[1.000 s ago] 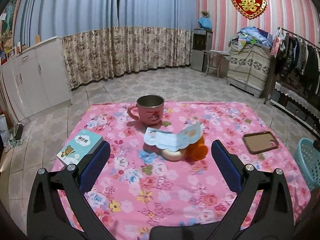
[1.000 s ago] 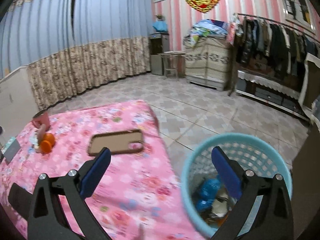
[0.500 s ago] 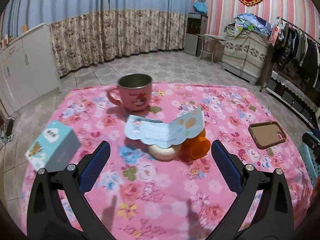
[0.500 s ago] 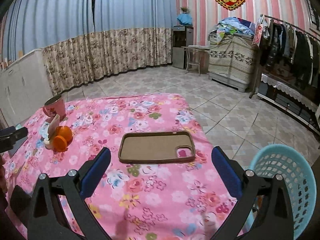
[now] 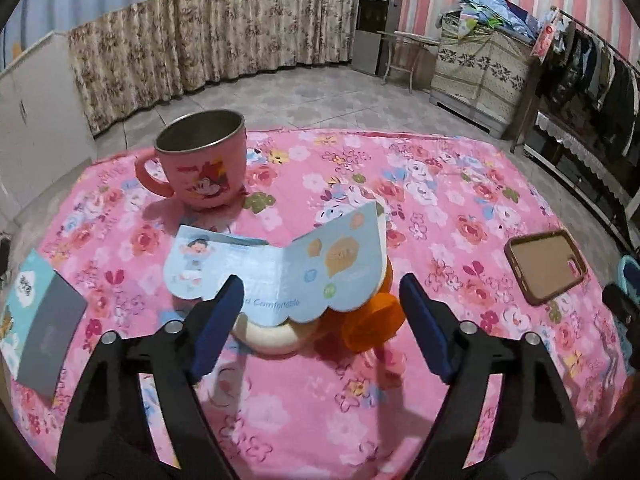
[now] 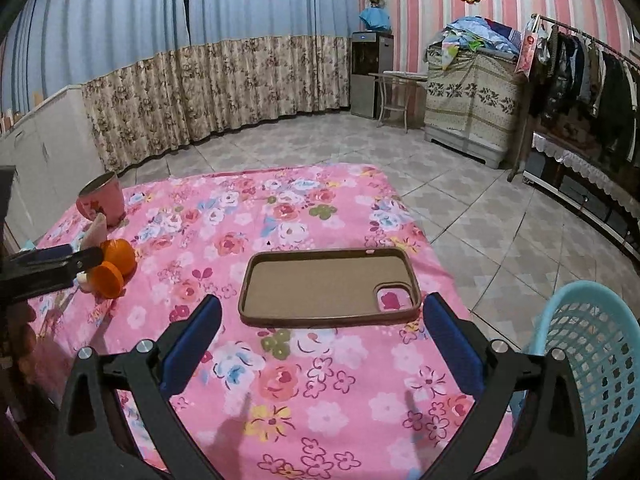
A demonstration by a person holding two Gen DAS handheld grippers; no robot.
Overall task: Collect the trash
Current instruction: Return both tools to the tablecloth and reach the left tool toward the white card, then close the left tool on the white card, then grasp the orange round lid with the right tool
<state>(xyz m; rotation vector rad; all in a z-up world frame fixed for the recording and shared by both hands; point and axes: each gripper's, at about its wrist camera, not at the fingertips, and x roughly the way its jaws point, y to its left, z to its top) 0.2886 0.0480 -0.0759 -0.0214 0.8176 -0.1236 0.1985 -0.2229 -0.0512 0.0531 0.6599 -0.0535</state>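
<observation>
Item one, the trash: a folded pale-blue printed paper card [image 5: 280,264] lies draped over an overturned orange plastic bottle with a cream ring-shaped base [image 5: 360,320], near the middle of the pink floral tablecloth [image 5: 440,208].

Your left gripper [image 5: 320,308] points down at this pile. Its blue-padded jaws have just been narrowing but remain spread. The card's lower edge lies between them and neither pad presses it (the narrowing looks meant to pinch the paper).

Item two: a pink cartoon-printed mug with a steel lining [image 5: 200,160] stands upright behind the card, apart from it.

Item three: a teal-and-grey small carton [image 5: 36,312] lies at the cloth's left edge.

Item four: a brown phone case [image 6: 330,286], hollow side up, lies just ahead of your right gripper [image 6: 320,336], whose jaws are spread and empty.

Item five: a light-blue perforated plastic basket [image 6: 592,360] stands on the floor beside the table's right side, probably the destination.
</observation>
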